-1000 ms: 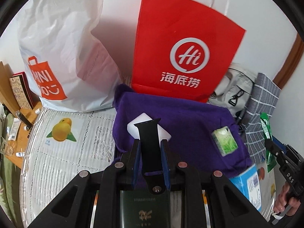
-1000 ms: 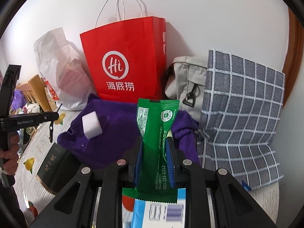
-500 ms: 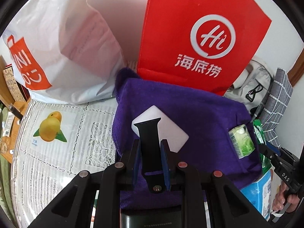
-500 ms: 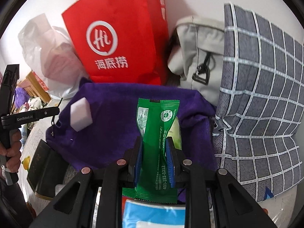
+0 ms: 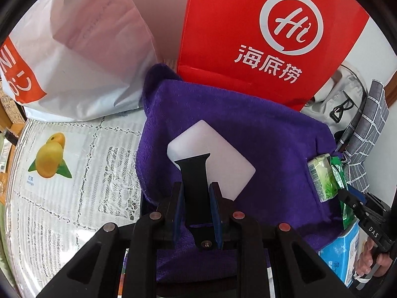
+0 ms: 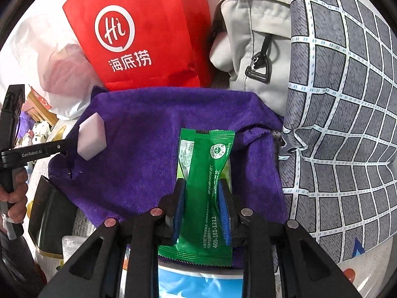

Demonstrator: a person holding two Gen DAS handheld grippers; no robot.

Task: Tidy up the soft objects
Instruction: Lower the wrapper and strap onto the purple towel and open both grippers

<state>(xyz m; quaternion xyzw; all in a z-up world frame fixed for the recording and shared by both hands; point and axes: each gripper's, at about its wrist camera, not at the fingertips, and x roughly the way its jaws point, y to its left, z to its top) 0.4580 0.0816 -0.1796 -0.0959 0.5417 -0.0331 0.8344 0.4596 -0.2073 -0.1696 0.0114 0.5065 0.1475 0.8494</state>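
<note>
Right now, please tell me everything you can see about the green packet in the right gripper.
The green packet is a long, flat, glossy sachet with crimped ends, a white round seal, white print and a phone number. It stands lengthwise between the blue pads of the right gripper, which pinch it at the waist so that it creases; the jaws have just been opening slightly. Its top end hangs over the purple towel; whether it touches is unclear.

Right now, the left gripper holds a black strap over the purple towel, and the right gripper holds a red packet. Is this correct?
Not quite. The packet in the right gripper is green, not red, as the right wrist view shows. The rest holds: the left gripper holds the black strap over the purple towel.
</note>
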